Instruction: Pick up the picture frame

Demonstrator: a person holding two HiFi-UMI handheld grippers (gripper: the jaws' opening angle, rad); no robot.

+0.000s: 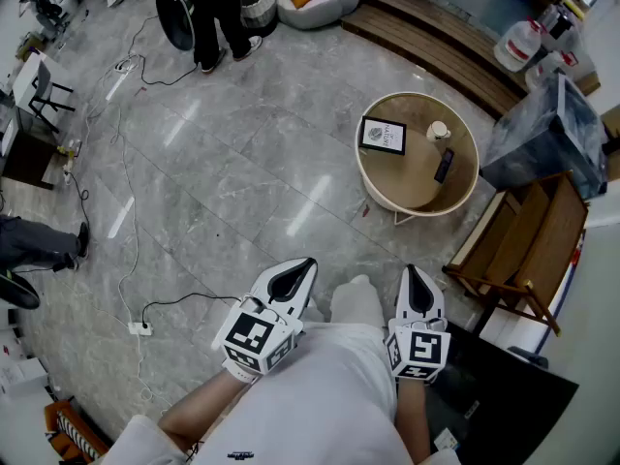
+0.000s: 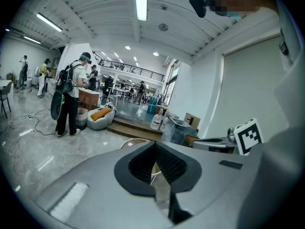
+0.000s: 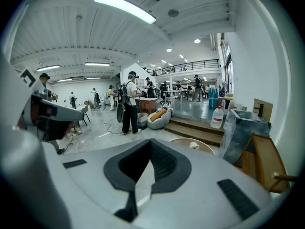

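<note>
- The picture frame (image 1: 383,136) lies flat on the round worktop (image 1: 415,184), near its far-left rim. It lies apart from a white cup (image 1: 438,131) and a dark flat device (image 1: 444,166).
- The left gripper (image 1: 294,274) and right gripper (image 1: 413,279) are close to the person's body, jaws pressed together on nothing, well short of the worktop.
- Bare grey floor (image 1: 242,172) lies between them and the worktop.
- A wooden frame (image 1: 528,245) stands just right of the worktop.
</note>
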